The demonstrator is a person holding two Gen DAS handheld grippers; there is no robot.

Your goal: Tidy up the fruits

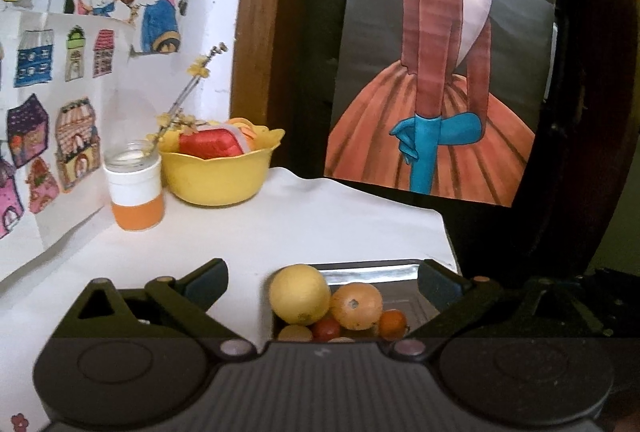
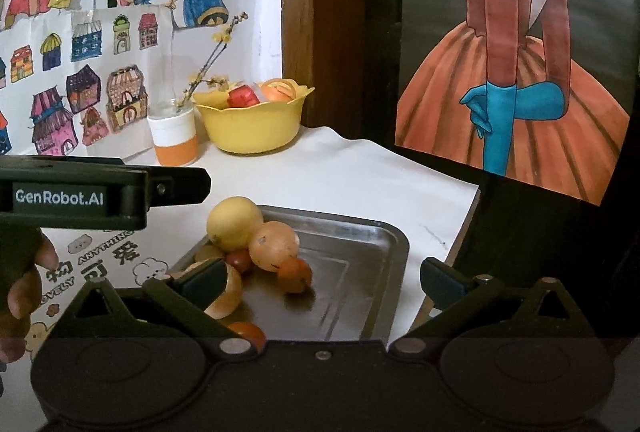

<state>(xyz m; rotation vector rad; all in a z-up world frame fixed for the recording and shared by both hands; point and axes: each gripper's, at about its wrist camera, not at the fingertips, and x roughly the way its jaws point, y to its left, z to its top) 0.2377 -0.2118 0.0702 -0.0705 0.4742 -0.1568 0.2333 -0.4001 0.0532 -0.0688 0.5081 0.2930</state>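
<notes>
A steel tray (image 2: 380, 240) lies on white paper and holds a heap of fruit at its left end. In the heap are a yellow lemon (image 2: 234, 222), a pale orange fruit (image 2: 274, 246), a small orange one (image 2: 295, 274), a dark red one (image 2: 239, 260) and a curl of orange peel (image 2: 230, 298). My right gripper (image 2: 322, 282) hangs open above the tray, its left finger over the peel. My left gripper (image 1: 324, 282) is open too, with the lemon (image 1: 299, 294) and the pale orange fruit (image 1: 356, 306) just beyond its fingers. Neither holds anything.
A yellow bowl (image 2: 250, 128) holding a red item and orange pieces stands at the back by the wall. Beside it stands a jar (image 2: 176, 136) with flower twigs. Drawings cover the wall, and a dark wooden frame rises on the right. A hand (image 2: 24, 288) holds the left gripper.
</notes>
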